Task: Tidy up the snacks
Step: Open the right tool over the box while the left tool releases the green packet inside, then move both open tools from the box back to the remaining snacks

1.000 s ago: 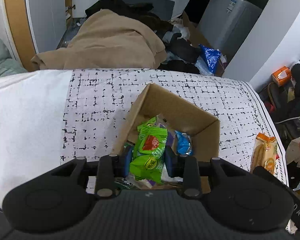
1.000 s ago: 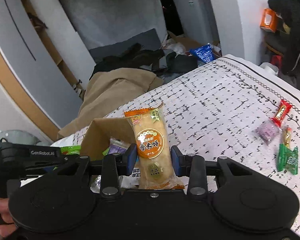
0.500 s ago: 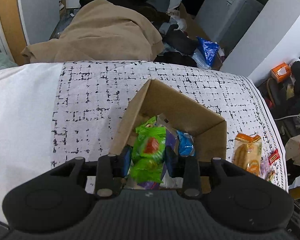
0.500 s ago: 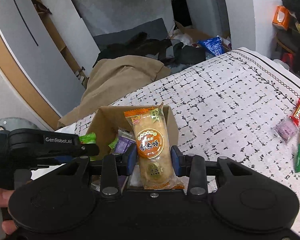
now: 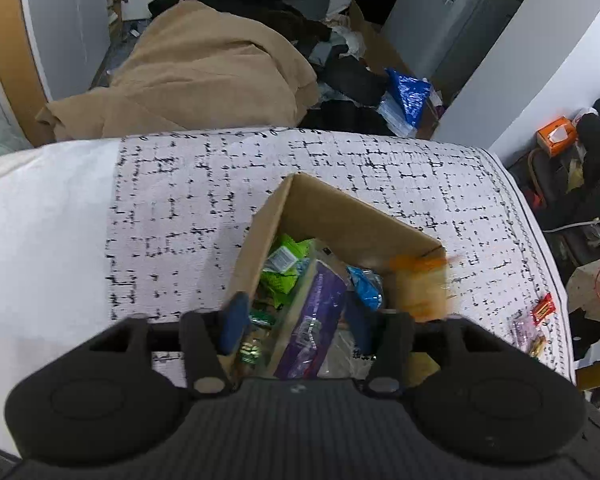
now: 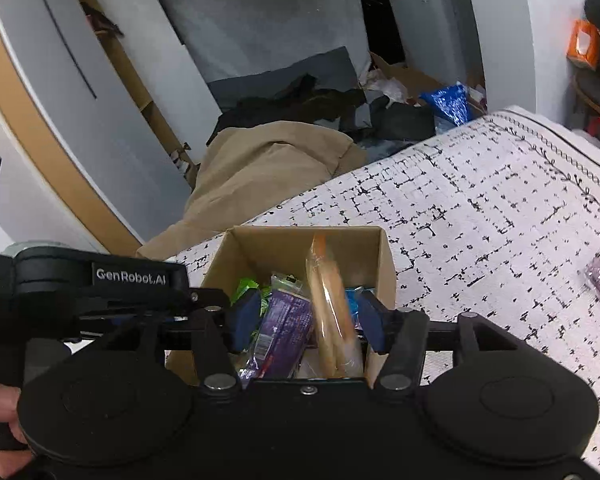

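My right hand-held gripper (image 6: 306,322) hangs over the cardboard box (image 6: 288,246) with its blue pads spread wide. Between them, touching neither, the orange rice cracker pack (image 6: 332,312) stands on edge and blurred, its lower end among the snacks in the box. My left hand-held gripper (image 5: 296,322) is also spread wide above the same box and grips nothing. Between its fingers I look down on a purple packet (image 5: 314,320) lying across the heap, with green wrappers (image 5: 282,268) at its left and a blue one (image 5: 366,286) at its right. The cracker pack shows in the left view as an orange smear at the box's right wall.

The box sits on a white cloth with a black broken-grid print (image 5: 180,208). Well apart at the right edge, a few small sweets (image 5: 534,322) lie loose, one red.

The only writing I can read is "GenRobot.AI" (image 6: 130,275) on the left tool's black arm, seen from the right camera. The snack labels are too blurred to read.
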Demonstrator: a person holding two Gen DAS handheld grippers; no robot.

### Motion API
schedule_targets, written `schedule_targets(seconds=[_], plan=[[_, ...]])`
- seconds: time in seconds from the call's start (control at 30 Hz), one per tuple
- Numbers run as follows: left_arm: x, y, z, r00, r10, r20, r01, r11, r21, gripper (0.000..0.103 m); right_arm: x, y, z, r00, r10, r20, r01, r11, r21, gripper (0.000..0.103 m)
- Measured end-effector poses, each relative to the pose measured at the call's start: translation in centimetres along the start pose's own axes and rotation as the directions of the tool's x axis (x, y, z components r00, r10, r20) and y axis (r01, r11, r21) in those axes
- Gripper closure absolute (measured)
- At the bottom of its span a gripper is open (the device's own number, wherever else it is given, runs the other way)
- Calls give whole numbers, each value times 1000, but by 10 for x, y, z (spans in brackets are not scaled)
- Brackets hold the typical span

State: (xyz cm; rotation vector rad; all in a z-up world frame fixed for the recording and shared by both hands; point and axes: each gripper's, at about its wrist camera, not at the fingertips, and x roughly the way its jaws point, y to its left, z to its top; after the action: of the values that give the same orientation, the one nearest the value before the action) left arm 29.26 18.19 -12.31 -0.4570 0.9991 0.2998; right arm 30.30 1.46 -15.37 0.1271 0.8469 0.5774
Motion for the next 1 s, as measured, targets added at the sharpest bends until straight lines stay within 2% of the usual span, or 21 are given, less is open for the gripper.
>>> schedule_targets(seconds=[0.03,0.1,0.2,0.27,0.37,0.5,0.57,0.87,1.0], plan=[[-3,0,-2,1000,6,5,-6,1000,-4,33,-2,0,0,1000,-2,1,2,1000,-1,46],[-6,1,-5,1000,7,7,-7,1000,-11,28,-7,-3,-1,1000,-8,2,8,1000,10,45],[-13,1,-10,1000,19,4,-19,1000,-13,27,-16,-8,-2,1000,-26,-3,26,999,20,39],[-19,0,-13,1000,18,7,-18,1000,-10,26,-24,-11,-4,999,-34,7,34,999,24,30],[-27,-2,-16,1000,25,14,-25,1000,1,20,-37,-15,-5,999,-39,20,38,999,25,22],[-35,-10,-22,1000,23,19,-23,1000,11,18,-53,-21,-5,998,-52,31,51,998,25,15],[-38,-15,-26,1000,23,17,-23,999,22,17,-59,-26,-4,998,-54,35,53,998,43,7],[-50,-45,-40,998,26,50,-30,997,71,11,-89,-53,-6,995,-78,63,72,994,82,4],[-53,-60,-48,998,11,63,-17,995,101,5,-100,-70,-9,993,-96,66,89,990,108,3]])
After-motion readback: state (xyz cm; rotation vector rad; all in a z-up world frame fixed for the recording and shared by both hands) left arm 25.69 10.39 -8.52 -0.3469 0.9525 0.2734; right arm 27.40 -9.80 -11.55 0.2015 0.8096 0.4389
